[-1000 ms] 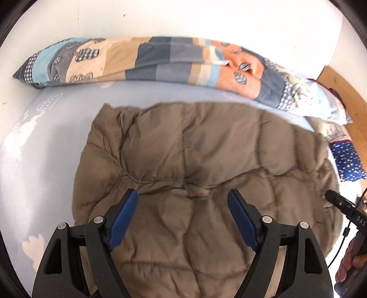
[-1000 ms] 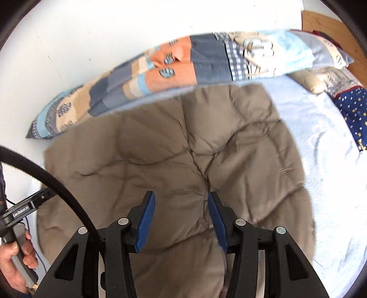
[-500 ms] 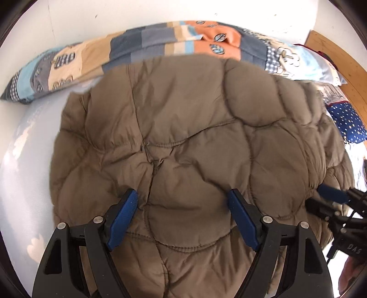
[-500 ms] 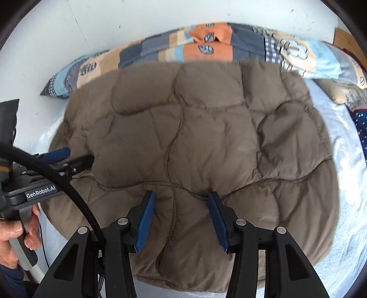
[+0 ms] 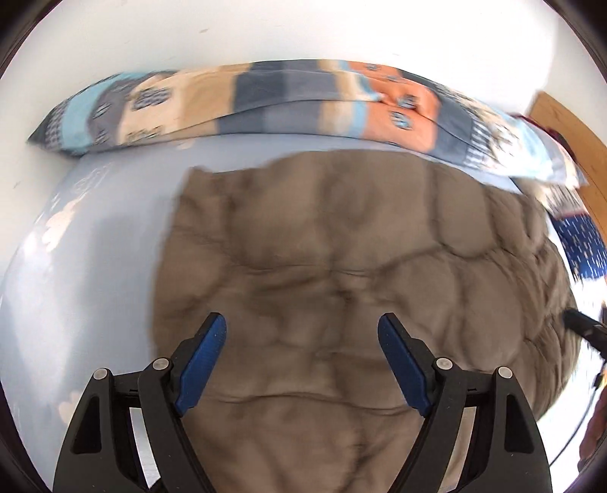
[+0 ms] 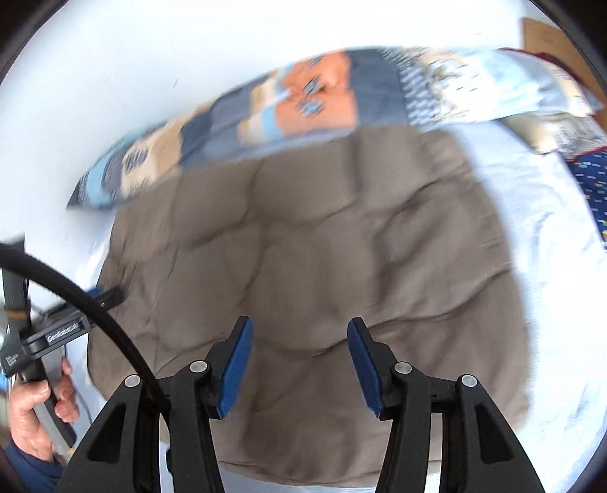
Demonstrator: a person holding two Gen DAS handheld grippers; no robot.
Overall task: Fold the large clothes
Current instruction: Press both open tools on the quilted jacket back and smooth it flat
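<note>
Brown quilted coat (image 5: 341, 273) lies flat on bed (image 5: 95, 246) below both tongs, L (image 5: 302, 360) & R (image 6: 296, 364), both released w/ nothing gripped; grab near hem corners evenly, then fold toward pillow (image 5: 265, 102).

A bright white wall (image 5: 303, 30) backs a bed with a pale blue sheet (image 5: 95, 235), a patchwork pillow (image 5: 265, 98) along its far edge, and a wooden board (image 5: 569, 125) at far right.
</note>
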